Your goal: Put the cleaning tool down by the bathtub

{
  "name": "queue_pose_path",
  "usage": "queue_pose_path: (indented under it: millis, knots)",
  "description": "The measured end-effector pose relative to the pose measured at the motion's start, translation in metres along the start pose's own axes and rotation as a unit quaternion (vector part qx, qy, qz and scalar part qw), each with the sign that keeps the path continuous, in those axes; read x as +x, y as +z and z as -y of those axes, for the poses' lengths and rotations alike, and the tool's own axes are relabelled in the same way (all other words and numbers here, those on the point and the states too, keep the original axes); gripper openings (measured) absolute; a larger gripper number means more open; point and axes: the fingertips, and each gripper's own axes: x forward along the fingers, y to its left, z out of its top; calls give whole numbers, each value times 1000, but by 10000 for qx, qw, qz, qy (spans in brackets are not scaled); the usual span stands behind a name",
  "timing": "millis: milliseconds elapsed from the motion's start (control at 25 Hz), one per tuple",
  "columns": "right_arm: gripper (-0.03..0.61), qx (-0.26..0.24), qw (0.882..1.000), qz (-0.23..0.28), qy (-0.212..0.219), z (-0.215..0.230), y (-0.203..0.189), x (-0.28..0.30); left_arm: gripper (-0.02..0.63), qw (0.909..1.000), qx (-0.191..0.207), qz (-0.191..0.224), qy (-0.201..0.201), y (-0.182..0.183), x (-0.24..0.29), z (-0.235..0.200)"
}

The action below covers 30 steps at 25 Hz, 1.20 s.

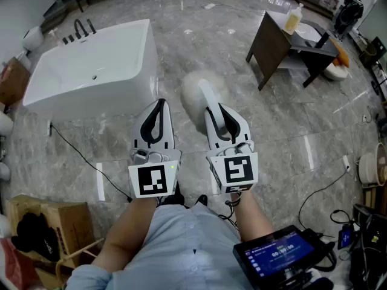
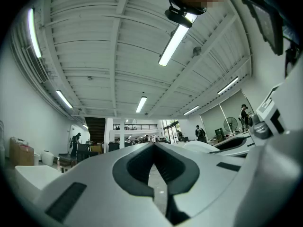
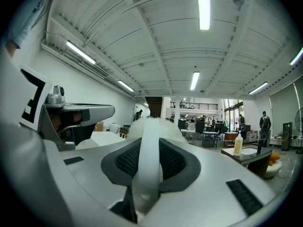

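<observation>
Tool [image 1: 196, 92]: white, smooth curved handle, fluffy round head; pinched in right gripper [image 1: 216, 109], right of bathtub [image 1: 91, 65].
Left gripper [image 1: 160, 103]: jaws pressed together, empty.
Bathtub: glossy, rectangular, far left.
Floor [image 1: 266, 125]: polished grey marble, open between.

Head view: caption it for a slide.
Right claw holds the white cleaning tool near the bathtub; left claw empty.

place: open test hall w/ mock bathrm | cues: bathtub [image 1: 91, 65], basin stand [image 1: 270, 44], floor cables [image 1: 78, 152], strip lts [image 3: 203, 4]
</observation>
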Motion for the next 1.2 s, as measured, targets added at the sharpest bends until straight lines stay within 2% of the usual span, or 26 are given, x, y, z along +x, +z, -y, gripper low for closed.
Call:
queue_pose_path:
  millis: [440, 840, 1040, 1200]
  knots:
    - [104, 45, 10000, -48, -70, 3, -7, 27, 14, 10000, -53, -69, -9, -17, 18, -19]
    - [104, -85, 9996, -9, -277, -10, 3, 96, 15, 10000, -40, 48, 40, -30, 57, -85]
    - [104, -110, 9991, 54, -415, -17, 12, 129, 14, 9998, -35, 170, -66, -32, 78, -113]
    - [104, -137, 9983, 90, -555, -14, 14, 152, 15, 9999, -3, 99, -130, -45, 94, -130]
